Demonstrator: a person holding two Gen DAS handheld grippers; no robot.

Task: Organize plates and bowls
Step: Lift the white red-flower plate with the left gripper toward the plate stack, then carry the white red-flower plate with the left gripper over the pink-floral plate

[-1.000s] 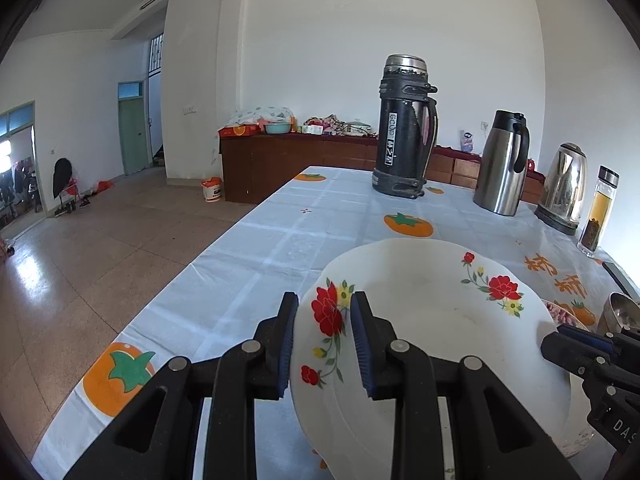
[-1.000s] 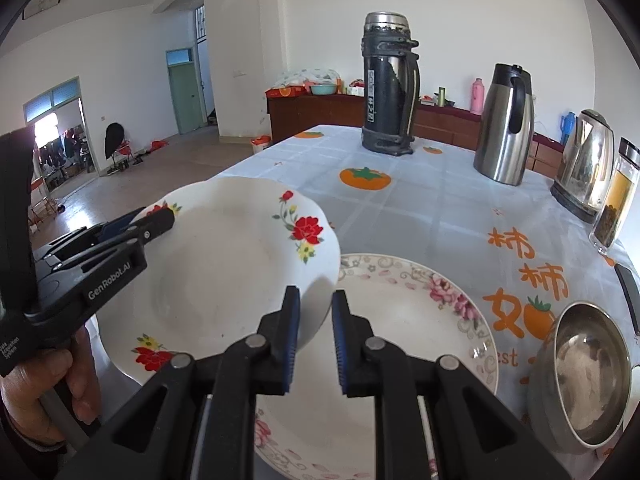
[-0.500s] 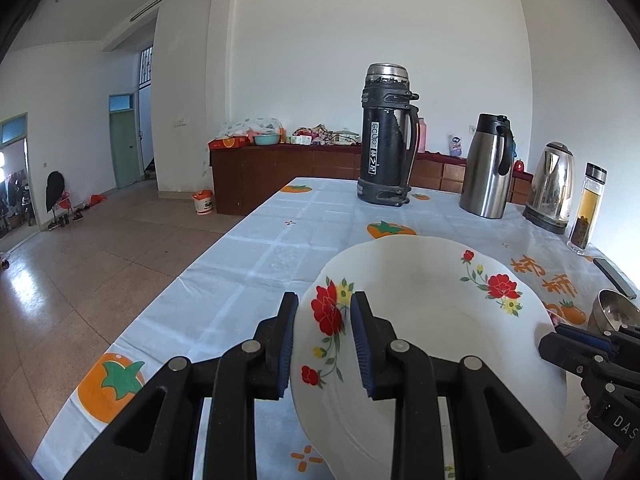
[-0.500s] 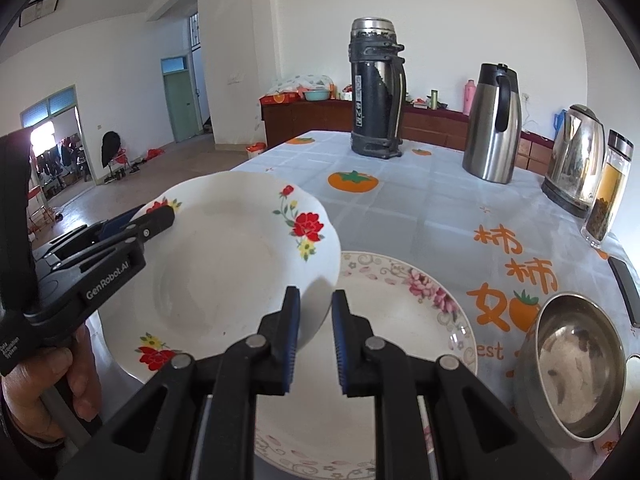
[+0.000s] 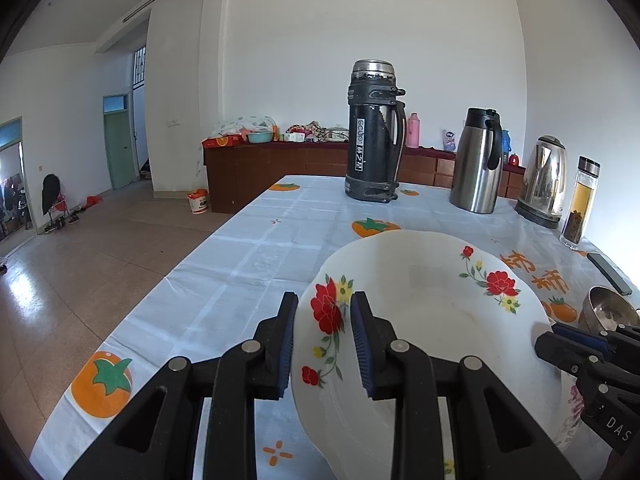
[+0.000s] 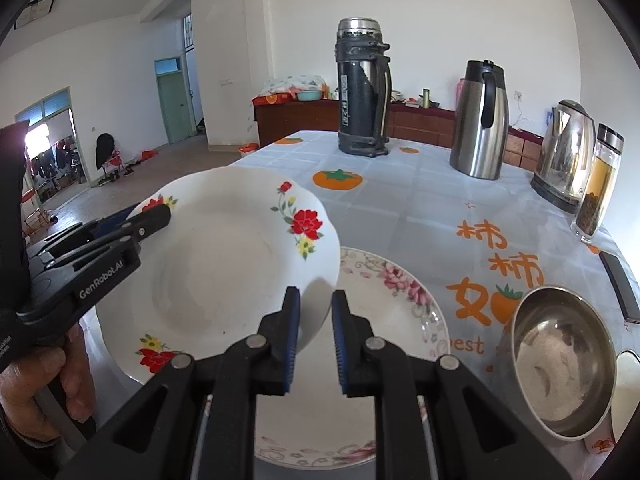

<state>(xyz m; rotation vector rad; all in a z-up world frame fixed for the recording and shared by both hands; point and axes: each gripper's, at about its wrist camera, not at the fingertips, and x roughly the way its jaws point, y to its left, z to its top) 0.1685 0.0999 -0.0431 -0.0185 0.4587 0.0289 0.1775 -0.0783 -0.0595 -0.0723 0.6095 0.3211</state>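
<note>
A white deep plate with red flowers (image 5: pixel 432 320) (image 6: pixel 224 280) is held tilted above the table. My left gripper (image 5: pixel 324 340) is shut on its left rim; it shows at the left of the right wrist view (image 6: pixel 132 220). My right gripper (image 6: pixel 314 332) is shut on the plate's opposite rim; its fingers (image 5: pixel 560 344) show at the right of the left wrist view. Under the lifted plate lies a larger plate with pink flowers (image 6: pixel 400 320) on the table. A steel bowl (image 6: pixel 560 364) (image 5: pixel 608 312) stands to its right.
At the table's far end stand a black thermos (image 5: pixel 372 132) (image 6: pixel 362 88), a steel carafe (image 5: pixel 478 160) (image 6: pixel 480 120), a kettle (image 5: pixel 544 180) (image 6: pixel 566 156) and a glass tea bottle (image 5: pixel 578 204) (image 6: pixel 598 184). A dark phone (image 6: pixel 620 284) lies at the right edge. The table's left edge (image 5: pixel 168 280) drops to the floor.
Both grippers have risen a little with the flowered plate between them; the grip on both rims is unchanged.
</note>
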